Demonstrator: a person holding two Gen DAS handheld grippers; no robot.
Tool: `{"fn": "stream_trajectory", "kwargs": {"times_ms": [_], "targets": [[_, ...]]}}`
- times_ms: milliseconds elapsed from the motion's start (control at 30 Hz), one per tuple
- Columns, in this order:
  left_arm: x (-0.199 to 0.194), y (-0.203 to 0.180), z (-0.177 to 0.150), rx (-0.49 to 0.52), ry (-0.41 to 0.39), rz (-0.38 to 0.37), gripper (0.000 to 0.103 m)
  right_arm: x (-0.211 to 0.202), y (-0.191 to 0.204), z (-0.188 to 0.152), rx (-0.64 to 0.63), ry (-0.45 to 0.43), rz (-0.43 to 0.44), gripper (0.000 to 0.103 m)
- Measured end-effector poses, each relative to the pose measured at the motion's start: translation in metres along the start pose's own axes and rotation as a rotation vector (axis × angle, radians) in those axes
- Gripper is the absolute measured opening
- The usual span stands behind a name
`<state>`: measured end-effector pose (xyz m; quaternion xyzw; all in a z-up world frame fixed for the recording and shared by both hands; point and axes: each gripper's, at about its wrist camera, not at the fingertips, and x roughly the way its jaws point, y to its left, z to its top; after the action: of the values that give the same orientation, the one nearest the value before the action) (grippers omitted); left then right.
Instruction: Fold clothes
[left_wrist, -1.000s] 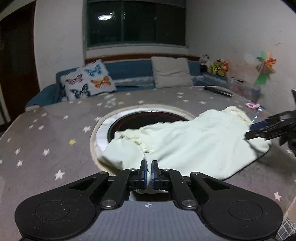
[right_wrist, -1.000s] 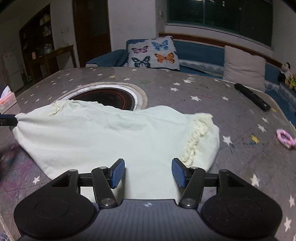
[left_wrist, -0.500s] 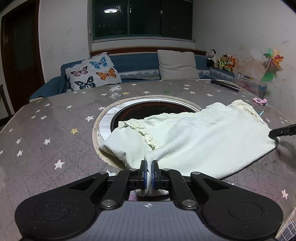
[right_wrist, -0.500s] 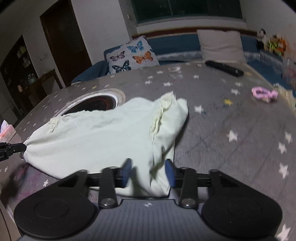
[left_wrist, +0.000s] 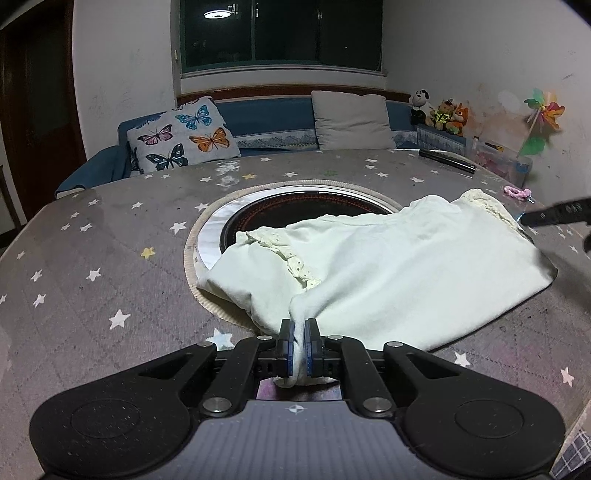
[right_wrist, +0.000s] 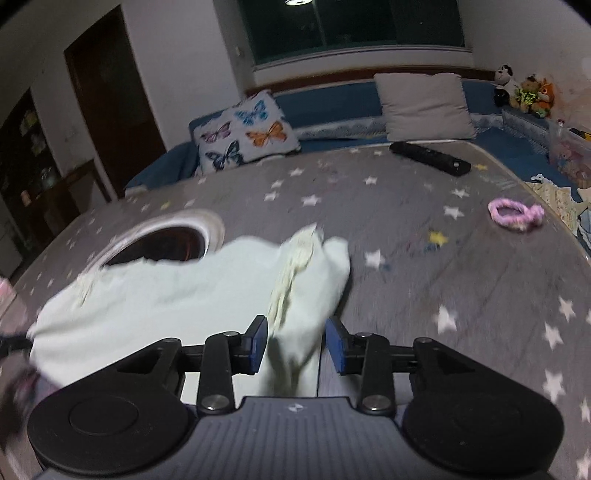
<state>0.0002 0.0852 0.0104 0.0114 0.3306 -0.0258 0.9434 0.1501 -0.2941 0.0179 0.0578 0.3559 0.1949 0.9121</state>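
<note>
Garment (left_wrist: 388, 273), one pale cream piece with lace-trimmed edges (left_wrist: 303, 267), lies spread and rumpled on the star-patterned bench (left_wrist: 92, 258), partly over the round inset (left_wrist: 295, 206) at its middle; it looks light, soft and limp, so it should sag and bunch wherever it is lifted and is best taken at corners or along a hem. Left tongs (left_wrist: 299, 347) are pressed together, pinching a bunched corner, while the right tongs (right_wrist: 295, 345) stand spread with a fold of cloth between them, not yet gripped. Besides the single garment I count one pink hair tie (right_wrist: 515, 214), one remote (right_wrist: 428, 158) and two cushions behind.
</note>
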Motion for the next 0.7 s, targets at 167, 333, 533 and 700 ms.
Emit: {"fn": "stream_trajectory", "kwargs": {"times_ms": [167, 333, 533, 700], "targets": [[-0.001, -0.001, 0.000, 0.004, 0.004, 0.003, 0.009, 0.021, 0.008, 0.016, -0.046, -0.030, -0.030, 0.035], [-0.010, -0.006, 0.007, 0.027, -0.015, 0.004, 0.014, 0.031, 0.017, 0.025, -0.081, -0.040, -0.044, 0.035], [-0.004, -0.044, 0.043, 0.120, -0.086, -0.072, 0.026, 0.016, 0.015, 0.005, -0.061, -0.019, 0.000, 0.036], [0.014, -0.086, 0.078, 0.207, -0.137, -0.168, 0.029, 0.004, 0.011, -0.012, -0.034, -0.008, 0.042, 0.037]]}}
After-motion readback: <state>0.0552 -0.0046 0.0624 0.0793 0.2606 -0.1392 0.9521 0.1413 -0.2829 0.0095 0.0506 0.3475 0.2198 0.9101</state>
